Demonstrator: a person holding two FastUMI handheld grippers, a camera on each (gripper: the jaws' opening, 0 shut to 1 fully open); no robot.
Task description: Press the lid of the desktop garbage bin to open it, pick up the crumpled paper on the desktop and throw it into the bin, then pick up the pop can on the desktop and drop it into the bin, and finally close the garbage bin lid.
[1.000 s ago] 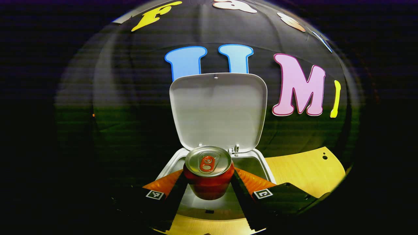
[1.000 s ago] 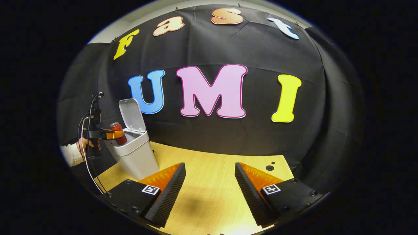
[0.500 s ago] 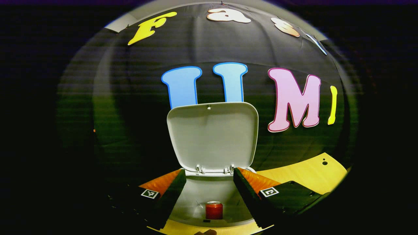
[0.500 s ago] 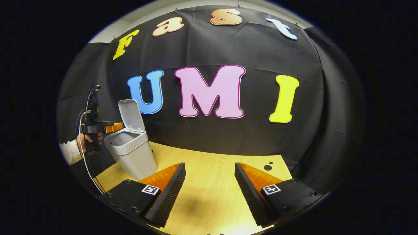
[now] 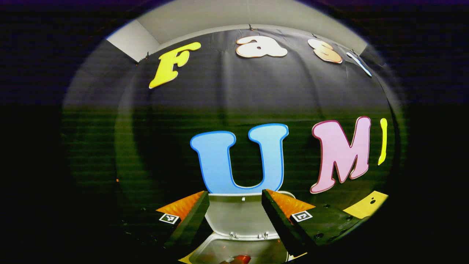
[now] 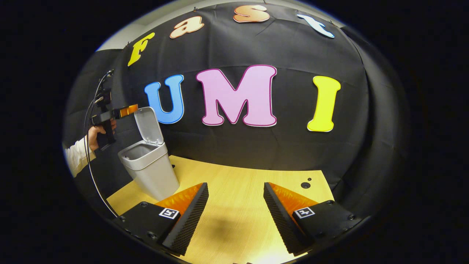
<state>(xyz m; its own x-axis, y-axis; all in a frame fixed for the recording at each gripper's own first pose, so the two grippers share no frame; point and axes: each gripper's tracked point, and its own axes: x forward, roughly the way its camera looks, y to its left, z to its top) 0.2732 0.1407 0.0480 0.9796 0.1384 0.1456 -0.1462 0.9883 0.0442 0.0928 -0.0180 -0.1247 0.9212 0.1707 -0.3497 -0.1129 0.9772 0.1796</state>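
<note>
The left tool (image 5: 234, 205) hangs apart and empty by the raised lid (image 6: 148, 124) of the bin (image 6: 150, 174); the pop can (image 5: 242, 259) lies inside. The right tool (image 6: 234, 205), apart, hovers over bare table (image 6: 238, 183).

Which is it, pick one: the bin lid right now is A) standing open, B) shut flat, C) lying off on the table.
A: in the right gripper view the lid stands upright, hinged to the back rim of the bin, whose mouth is uncovered; the left gripper hangs open beside the lid's top edge.
</note>
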